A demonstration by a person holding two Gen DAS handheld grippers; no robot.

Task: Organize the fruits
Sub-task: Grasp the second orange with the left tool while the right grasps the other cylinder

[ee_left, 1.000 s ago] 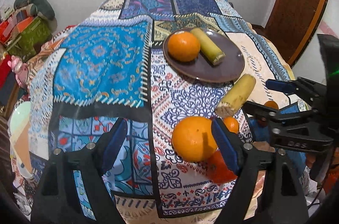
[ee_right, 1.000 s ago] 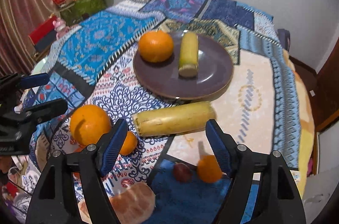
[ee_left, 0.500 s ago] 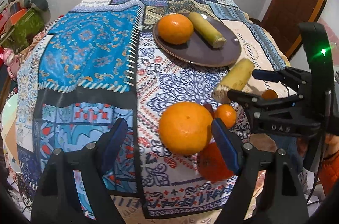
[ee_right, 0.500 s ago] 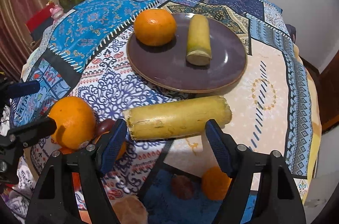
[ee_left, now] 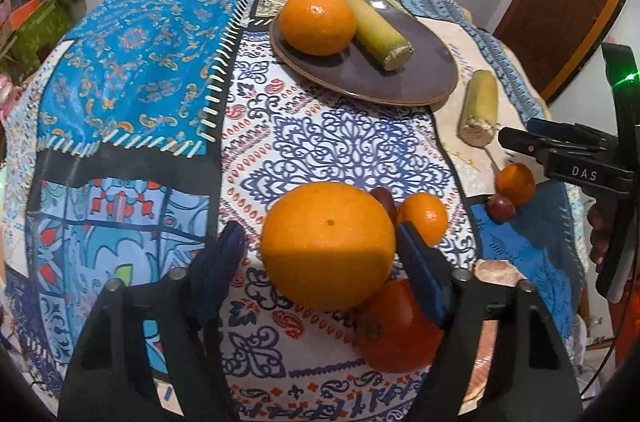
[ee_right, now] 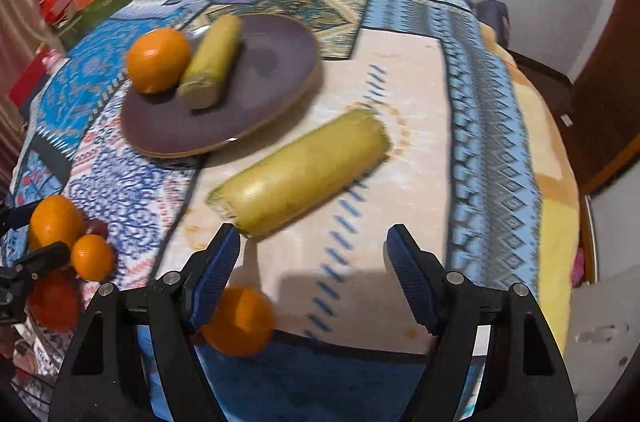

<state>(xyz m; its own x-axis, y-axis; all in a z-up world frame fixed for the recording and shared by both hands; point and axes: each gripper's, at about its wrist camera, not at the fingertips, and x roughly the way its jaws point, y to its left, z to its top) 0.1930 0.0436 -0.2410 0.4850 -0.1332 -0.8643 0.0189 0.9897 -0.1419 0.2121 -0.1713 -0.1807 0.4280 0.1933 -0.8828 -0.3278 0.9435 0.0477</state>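
The left hand-held gripper [ee_left: 320, 248] is closing its jaws around the large orange [ee_left: 328, 244] on the desk [ee_left: 352, 142]; the right pad touches it, the left stands just clear. The right hand-held gripper [ee_right: 314, 250] hangs with jaws apart and empty, just short of the yellow-green stalk piece [ee_right: 300, 170] beside the purple plate [ee_right: 276, 62].

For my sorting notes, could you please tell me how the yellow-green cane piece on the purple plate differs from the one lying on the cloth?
The yellow-green cane piece on the purple plate looks shorter and rests beside an orange. The cane piece on the cloth looks longer and lies alone beside the plate. Both are yellowish cylinders with cut ends.
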